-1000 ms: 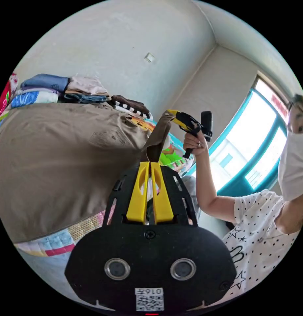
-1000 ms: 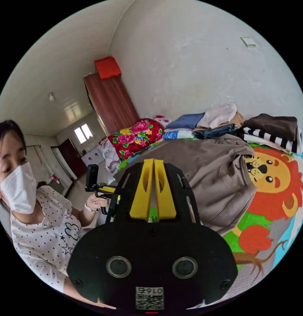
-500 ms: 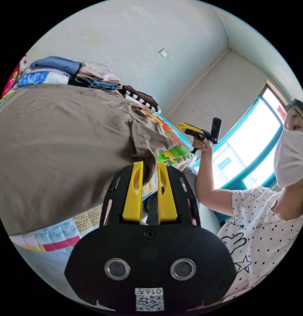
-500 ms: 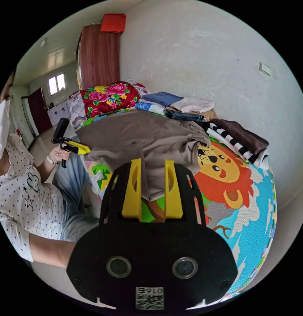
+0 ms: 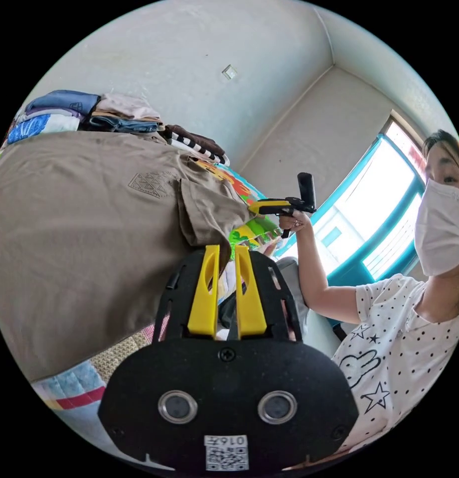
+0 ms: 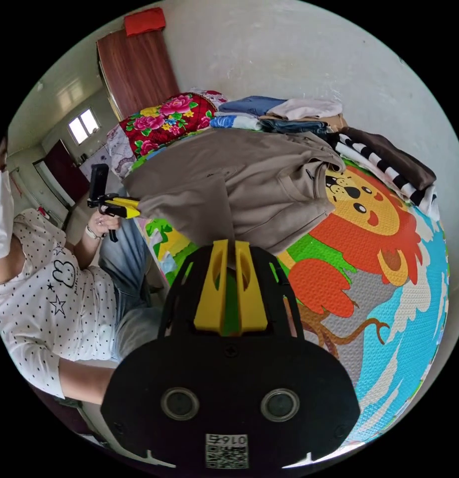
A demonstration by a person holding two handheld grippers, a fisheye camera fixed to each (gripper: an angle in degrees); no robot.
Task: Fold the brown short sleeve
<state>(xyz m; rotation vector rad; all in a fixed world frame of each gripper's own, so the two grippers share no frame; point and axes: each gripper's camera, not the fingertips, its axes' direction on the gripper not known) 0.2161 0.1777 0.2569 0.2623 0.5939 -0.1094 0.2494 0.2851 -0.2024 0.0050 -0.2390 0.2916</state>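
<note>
a second ago both tools pinched the brown short sleeve (image 6: 229, 184) aloft; now it lies on the play mat (image 6: 388, 279). my right tool (image 6: 230, 259) shows a narrow gap just below its hem; my left tool (image 5: 222, 264) likewise, gripping nothing. side fold looks laid.

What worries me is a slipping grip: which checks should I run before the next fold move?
1. Left tool holds the brown shirt: cannot tell; the jaws are nearly together at its edge.
2. Right tool holds the shirt: cannot tell; cloth meets the jaw tips.
3. Shirt lies flat: not ok; it is rumpled by the collar.
4. Room to fold onto: ok; the lion play mat is bare beside the shirt.
5. Folded clothes pile out of the way: cannot tell; it sits right at the shirt's far edge.
</note>
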